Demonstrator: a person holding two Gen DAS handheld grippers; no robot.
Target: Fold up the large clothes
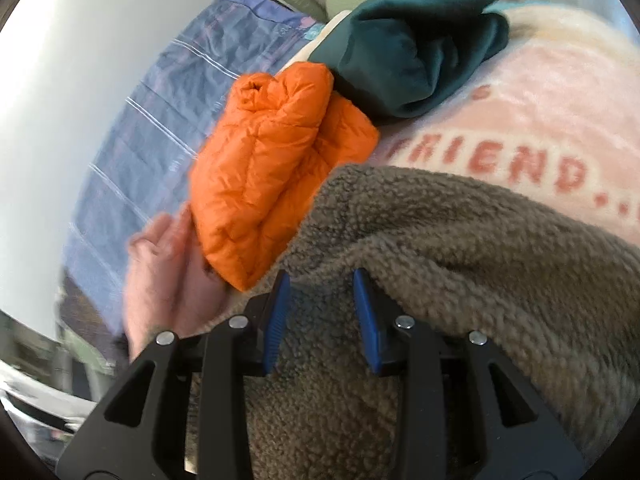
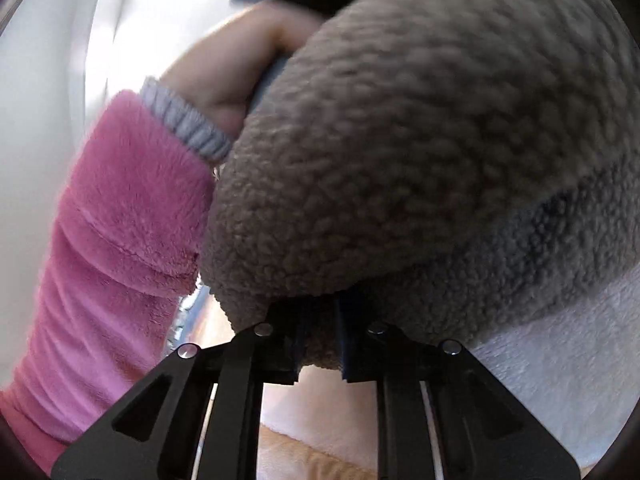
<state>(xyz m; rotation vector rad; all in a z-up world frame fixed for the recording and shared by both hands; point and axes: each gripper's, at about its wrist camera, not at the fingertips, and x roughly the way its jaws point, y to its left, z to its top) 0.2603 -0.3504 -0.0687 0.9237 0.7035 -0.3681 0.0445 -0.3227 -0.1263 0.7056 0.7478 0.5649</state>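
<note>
Between both grippers' fingers, left [image 1: 322, 280] and right [image 2: 322, 308], brown fleece [image 1: 460, 264] is pinched.

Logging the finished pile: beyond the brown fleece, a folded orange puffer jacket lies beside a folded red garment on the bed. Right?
Not quite: the garment beside the orange puffer jacket is dark teal, not red. The left wrist view shows both beyond the brown fleece.
</note>
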